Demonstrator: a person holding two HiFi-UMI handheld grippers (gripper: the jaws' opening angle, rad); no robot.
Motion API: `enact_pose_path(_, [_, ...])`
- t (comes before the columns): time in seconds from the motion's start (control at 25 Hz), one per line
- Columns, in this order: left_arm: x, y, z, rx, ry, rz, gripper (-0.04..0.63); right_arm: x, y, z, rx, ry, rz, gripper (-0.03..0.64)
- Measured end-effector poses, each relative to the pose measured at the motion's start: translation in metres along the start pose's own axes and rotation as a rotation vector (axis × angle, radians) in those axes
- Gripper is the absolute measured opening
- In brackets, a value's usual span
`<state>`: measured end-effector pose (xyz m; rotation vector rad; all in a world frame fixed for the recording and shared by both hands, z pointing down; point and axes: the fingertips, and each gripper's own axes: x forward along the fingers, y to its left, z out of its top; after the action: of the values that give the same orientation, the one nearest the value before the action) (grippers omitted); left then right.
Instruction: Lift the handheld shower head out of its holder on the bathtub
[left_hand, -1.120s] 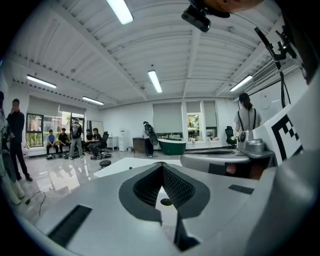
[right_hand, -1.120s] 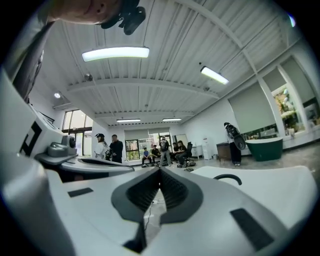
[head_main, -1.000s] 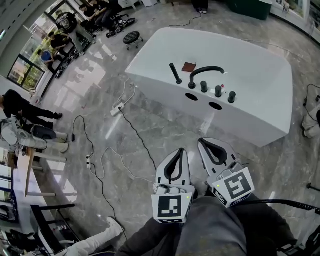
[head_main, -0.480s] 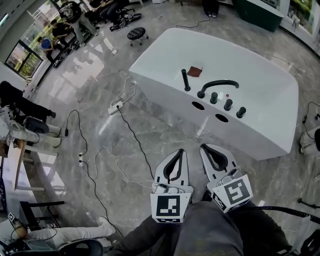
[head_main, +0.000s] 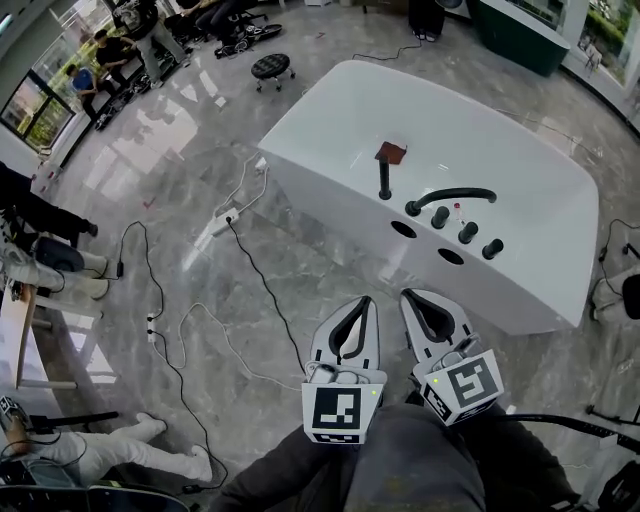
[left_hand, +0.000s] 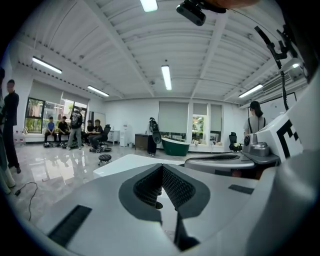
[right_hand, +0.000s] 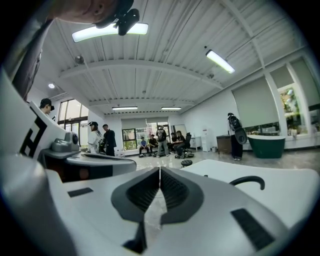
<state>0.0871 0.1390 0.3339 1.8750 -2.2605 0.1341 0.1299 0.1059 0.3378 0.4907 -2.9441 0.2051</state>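
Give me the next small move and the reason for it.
Probably carry the right claw forward toward the shower head: it stands upright on the bathtub rim, while the right claw, like the left claw, is shut, empty and well short of it.

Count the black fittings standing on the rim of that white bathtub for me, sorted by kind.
Handheld shower head: 1
Curved spout: 1
Round knobs: 3
Total: 5 black fittings on the bathtub
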Motion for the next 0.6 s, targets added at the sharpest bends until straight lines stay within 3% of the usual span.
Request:
enact_pose_path(0.24, [0.012,0.034,0.007,-0.012,-0.014,-0.042,0.003,0.035,0.007,0.008,-0.006,0.004,-0.039,0.003])
enact_pose_path(0.6, [0.029,0.062,0.006,-0.039,0.002,-0.045,0.003,0.064,0.004,0.015,-0.019,0.016,-0.057,0.005])
